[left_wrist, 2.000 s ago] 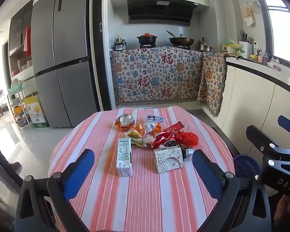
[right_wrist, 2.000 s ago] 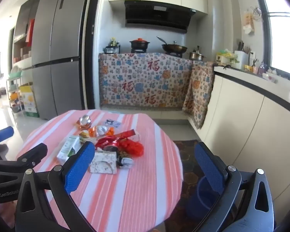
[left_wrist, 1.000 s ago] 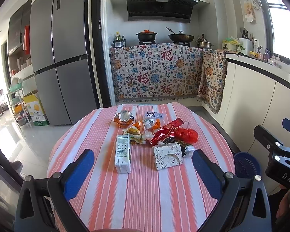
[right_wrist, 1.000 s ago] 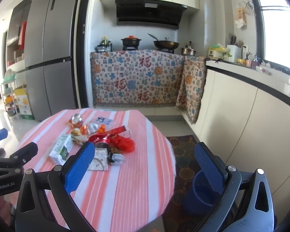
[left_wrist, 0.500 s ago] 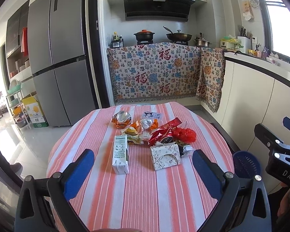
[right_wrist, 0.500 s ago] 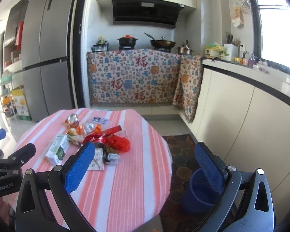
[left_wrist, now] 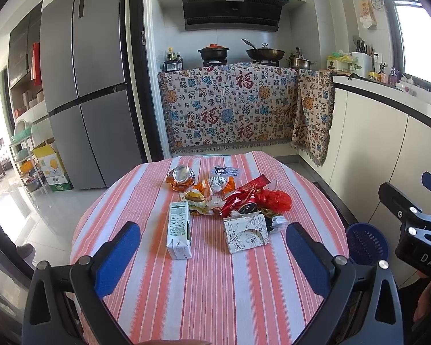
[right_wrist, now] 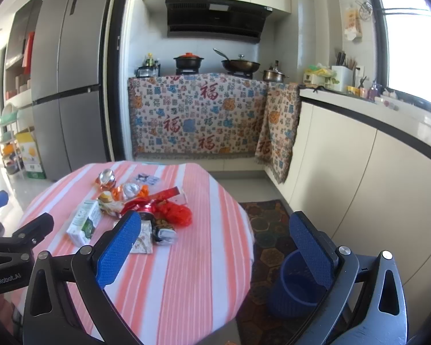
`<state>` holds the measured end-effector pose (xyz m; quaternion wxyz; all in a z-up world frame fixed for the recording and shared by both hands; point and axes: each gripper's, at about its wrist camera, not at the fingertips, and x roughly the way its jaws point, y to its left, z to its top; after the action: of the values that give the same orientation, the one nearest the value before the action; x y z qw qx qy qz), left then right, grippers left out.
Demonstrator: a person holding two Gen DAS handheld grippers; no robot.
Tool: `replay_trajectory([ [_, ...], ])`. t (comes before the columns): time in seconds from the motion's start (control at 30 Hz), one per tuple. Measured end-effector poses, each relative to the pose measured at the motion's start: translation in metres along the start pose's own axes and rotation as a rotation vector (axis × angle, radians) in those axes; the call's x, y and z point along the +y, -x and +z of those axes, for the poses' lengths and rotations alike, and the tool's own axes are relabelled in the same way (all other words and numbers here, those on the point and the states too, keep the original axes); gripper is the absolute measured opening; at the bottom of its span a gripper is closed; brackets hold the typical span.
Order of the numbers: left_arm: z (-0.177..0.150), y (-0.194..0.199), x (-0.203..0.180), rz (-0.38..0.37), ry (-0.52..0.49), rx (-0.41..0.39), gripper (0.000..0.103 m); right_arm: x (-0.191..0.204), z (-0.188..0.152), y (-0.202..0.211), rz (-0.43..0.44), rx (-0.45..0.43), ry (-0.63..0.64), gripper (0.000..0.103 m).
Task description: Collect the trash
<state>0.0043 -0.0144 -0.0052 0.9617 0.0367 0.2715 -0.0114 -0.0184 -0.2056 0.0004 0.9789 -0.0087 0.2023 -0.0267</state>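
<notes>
A pile of trash lies on the round table with the red-striped cloth [left_wrist: 215, 293]: a white and green milk carton [left_wrist: 179, 230], a white patterned box [left_wrist: 245, 233], a red plastic bag [left_wrist: 274, 198], red wrappers [left_wrist: 241, 194] and an orange wrapper with a foil lid [left_wrist: 180, 176]. My left gripper [left_wrist: 212, 254] is open and empty, above the near side of the table. My right gripper [right_wrist: 215, 244] is open and empty, off the table's right edge. A blue trash basket [right_wrist: 294, 284] stands on the floor to the right of the table; it also shows in the left wrist view [left_wrist: 366, 243].
A grey fridge [left_wrist: 92, 86] stands at the back left. A stove counter draped in patterned cloth [left_wrist: 230, 115] is behind the table. White cabinets [right_wrist: 359, 172] run along the right wall. A patterned rug [right_wrist: 267, 230] lies under the basket.
Both grippers have drawn back and up from the table, so the trash pile looks smaller. The right view has swung to show more of the floor and the basket.
</notes>
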Motion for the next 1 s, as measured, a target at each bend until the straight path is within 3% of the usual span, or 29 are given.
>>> replay_trajectory([
  [1.0,-0.0040,-0.0030,-0.0057,0.021,-0.021,0.000,0.103,-0.0001,-0.0063,-0.0012,0.005,0.016,0.011,0.103],
])
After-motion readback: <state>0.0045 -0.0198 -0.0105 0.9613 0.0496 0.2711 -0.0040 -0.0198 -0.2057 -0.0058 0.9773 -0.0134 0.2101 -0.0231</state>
